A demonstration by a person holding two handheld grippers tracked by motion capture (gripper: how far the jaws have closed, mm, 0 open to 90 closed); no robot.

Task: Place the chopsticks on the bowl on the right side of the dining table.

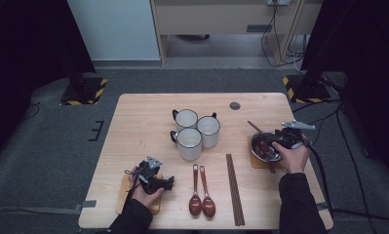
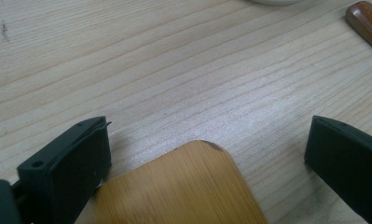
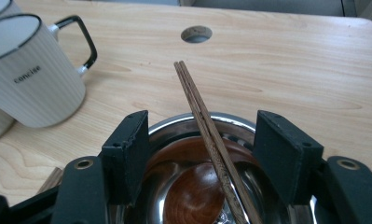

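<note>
Right gripper (image 3: 200, 154) at right of the high view, fingers apart over a steel bowl (image 3: 197, 122); a chopstick pair (image 3: 207, 128) lies between them, untouched. Left gripper (image 2: 207, 158) at lower left, fingers apart above a bamboo coaster (image 2: 183, 186) on the tabletop (image 2: 174, 70).

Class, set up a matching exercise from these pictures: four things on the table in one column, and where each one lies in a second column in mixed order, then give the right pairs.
Things:
1. Three white mugs
2. Two wooden spoons
3. Metal bowl
4. Left tool

Places:
A. On a wooden mat at the table's right side, with chopsticks resting across it
B. Over a wooden mat at the near left corner
C. Clustered at the table's middle
D. Side by side near the front edge, left of a pair of chopsticks lying flat

Pairs: 1-C, 2-D, 3-A, 4-B
</note>
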